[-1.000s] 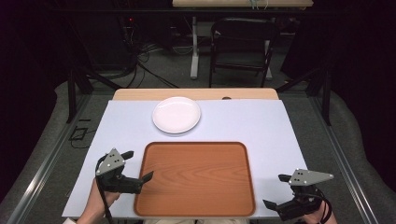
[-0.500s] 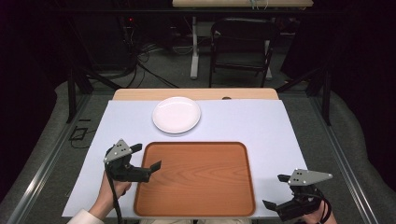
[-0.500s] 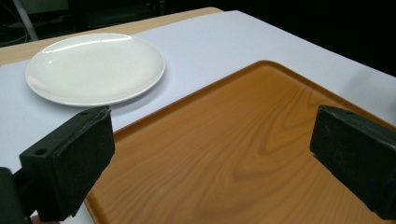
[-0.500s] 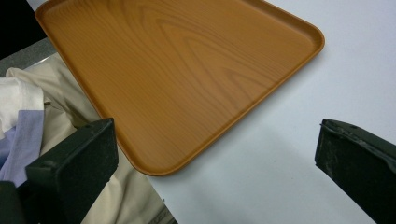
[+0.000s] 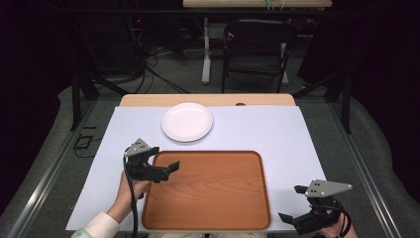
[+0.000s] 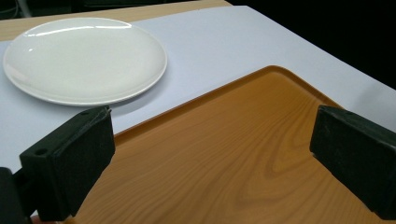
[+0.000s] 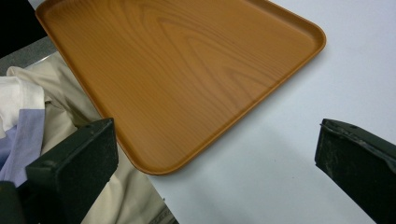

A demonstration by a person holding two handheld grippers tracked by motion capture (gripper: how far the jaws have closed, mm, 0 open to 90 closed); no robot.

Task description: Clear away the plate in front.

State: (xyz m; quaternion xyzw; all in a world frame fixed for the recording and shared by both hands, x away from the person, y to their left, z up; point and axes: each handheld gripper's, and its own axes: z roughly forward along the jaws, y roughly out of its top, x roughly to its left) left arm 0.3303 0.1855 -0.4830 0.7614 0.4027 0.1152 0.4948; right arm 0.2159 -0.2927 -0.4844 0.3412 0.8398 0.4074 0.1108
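Jaws of the left gripper (image 5: 169, 168) are held wide apart with nothing between them, and the gripper is seen in the high view over the far left corner of the rectangular wood-grain orange tray (image 5: 213, 198), gripped from below by a hand (image 5: 130, 191) in a white sleeve. In the left gripper view the tray's grained surface (image 6: 243, 154) is spread directly beneath and ahead of the two black jaws, and its raised rim is crossed just beyond the left jaw. A round, glossy white ceramic plate (image 6: 84, 58) is found ahead and to the left of that gripper, just past the tray's far edge and apart from it, resting on the pale blue-white sheet (image 6: 224, 42) by which the table is covered. The right gripper (image 5: 292, 204), topped by its grey three-cornered plate, is held low at the near right of the sheet, just outside the tray's near right corner; its jaws are likewise spread well apart and empty. In the right gripper view the tray's rounded corner (image 7: 159, 165) is placed ahead of the left jaw, the bare sheet (image 7: 289, 140) lies between and ahead of the jaws, and pale clothing (image 7: 28, 107) is seen to the left beyond the table edge. The tray is touched by neither gripper, as far as can be told.
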